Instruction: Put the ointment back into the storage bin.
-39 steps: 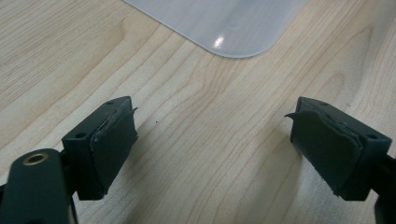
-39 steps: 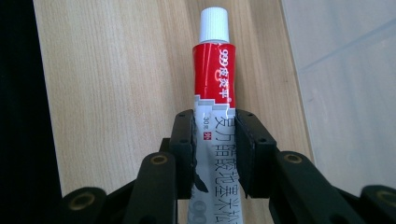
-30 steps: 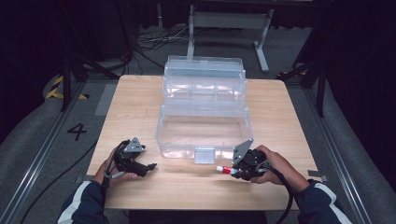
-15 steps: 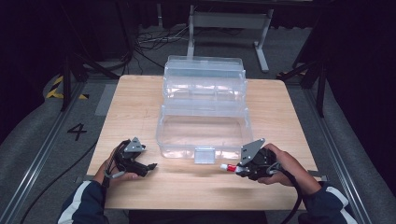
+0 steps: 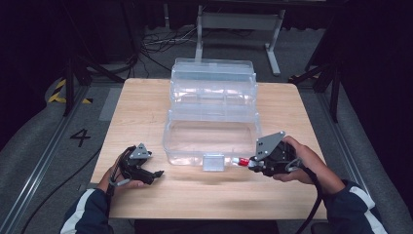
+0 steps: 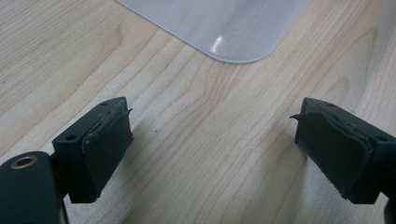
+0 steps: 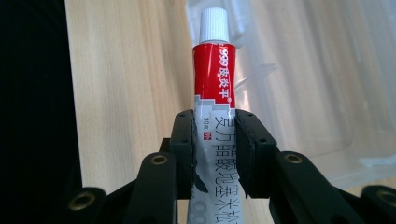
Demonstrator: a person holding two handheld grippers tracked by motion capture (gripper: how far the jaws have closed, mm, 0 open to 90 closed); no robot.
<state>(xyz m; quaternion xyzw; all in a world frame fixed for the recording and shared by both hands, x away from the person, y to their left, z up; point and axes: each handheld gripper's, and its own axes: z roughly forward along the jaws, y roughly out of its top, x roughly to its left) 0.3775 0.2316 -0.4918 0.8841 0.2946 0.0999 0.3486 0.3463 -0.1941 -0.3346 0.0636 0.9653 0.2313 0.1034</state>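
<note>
Surface: pale wooden bench (image 5: 146,112) in a dark room, cables on the floor behind.
Left gripper (image 5: 157,173): rests low on the near left of the bench, jaws spread wide with nothing between them; bare wood under it and a corner of the box just ahead.
Right gripper (image 5: 248,164): at the near right, clamped on the tube.
Tube (image 7: 215,79): small ointment tube, red and grey, white ribbed cap pointing at the box's front wall, clear of the bench.
Grip point: both pads sit on the grey middle; cap end sticks out free.
Handling: likely light, with a soft, crushable wall; smooth skin could slip, so a gentle squeeze well behind the cap looks safest.
Box (image 5: 214,131): clear plastic, lid (image 5: 212,78) open, beyond both grippers; probably thin, rigid, easily nudged.
</note>
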